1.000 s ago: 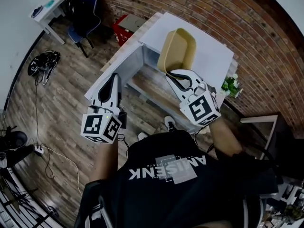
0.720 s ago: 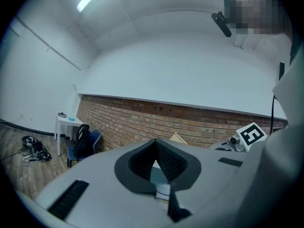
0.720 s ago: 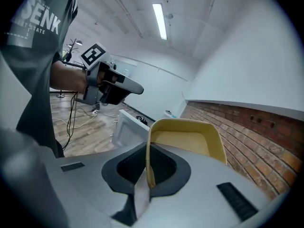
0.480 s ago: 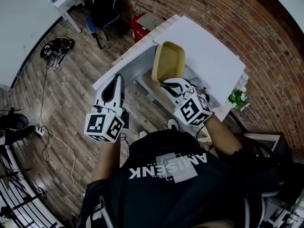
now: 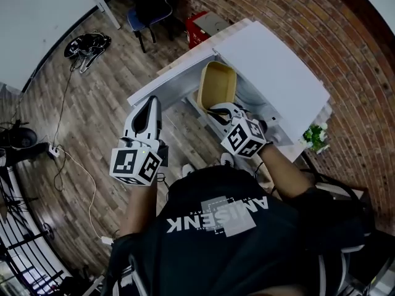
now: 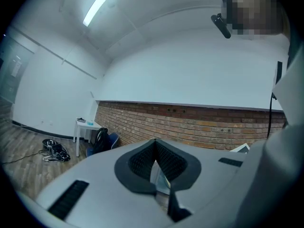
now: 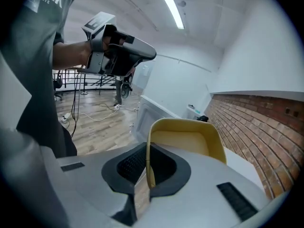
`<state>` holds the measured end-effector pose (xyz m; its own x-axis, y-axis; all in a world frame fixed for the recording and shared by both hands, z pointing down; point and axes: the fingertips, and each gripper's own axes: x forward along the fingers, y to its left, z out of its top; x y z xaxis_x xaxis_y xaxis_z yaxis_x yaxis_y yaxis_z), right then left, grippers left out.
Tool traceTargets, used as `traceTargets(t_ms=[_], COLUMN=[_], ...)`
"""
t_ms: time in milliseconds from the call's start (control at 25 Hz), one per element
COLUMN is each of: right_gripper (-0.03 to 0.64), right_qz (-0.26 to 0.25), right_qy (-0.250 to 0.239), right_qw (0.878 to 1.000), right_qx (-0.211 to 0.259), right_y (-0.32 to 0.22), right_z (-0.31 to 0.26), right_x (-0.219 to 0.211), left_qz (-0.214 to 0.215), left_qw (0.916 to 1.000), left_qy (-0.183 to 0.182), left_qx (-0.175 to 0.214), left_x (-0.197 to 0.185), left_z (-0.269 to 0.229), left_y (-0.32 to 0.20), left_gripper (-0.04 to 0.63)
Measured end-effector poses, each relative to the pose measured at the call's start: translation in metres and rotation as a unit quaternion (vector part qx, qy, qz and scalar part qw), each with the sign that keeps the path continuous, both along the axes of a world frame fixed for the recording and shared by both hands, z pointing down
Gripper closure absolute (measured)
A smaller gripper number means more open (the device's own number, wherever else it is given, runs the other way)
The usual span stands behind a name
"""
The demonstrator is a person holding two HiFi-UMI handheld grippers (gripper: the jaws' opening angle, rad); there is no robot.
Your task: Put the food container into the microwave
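Brick wall backs the white microwave (image 5: 271, 73); right gripper (image 5: 220, 111) fingers (image 7: 128, 163) clench the yellow food container (image 5: 217, 86) rim, left gripper (image 5: 148, 106) fingers pressed together, empty.

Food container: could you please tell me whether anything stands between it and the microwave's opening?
Nothing visible does. The microwave door is swung open leftward, and the food container, gripped at its rim by the right tool, hangs right at the opening; the cavity itself is hidden.
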<state>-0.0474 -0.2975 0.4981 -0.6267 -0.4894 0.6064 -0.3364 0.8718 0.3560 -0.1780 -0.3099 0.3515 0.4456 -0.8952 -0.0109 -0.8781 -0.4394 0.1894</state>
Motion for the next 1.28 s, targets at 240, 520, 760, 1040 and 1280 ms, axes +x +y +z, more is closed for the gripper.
traceTargets(t_ms=[240, 520, 760, 1040, 1280], right_gripper=[0.569, 0.569, 0.569, 0.569, 0.568], right_qz=[-0.025, -0.049, -0.044, -0.002, 0.044], right_qy=[0.023, 0.035, 0.049, 0.066, 0.075], right_qw=[0.999, 0.997, 0.996, 0.996, 0.994], right_qx=[-0.018, -0.046, -0.063, -0.064, -0.065], right_y=[-0.001, 0.001, -0.006, -0.024, -0.041], right_z=[0.029, 0.058, 0.08, 0.099, 0.111], right_x=[-0.007, -0.012, -0.008, 0.012, 0.03], left_qz=[-0.02, -0.047, -0.058, -0.069, -0.066], left_qw=[0.9997, 0.9986, 0.998, 0.9971, 0.9972], left_qy=[-0.015, -0.018, -0.017, -0.021, -0.025], left_qx=[-0.005, -0.017, -0.017, -0.023, -0.024], left_x=[-0.008, -0.017, -0.019, -0.02, -0.015], left_z=[0.007, 0.013, 0.012, 0.018, 0.021], left_y=[0.003, 0.009, 0.014, 0.016, 0.013], left_gripper=[0.583, 0.583, 0.583, 0.583, 0.583])
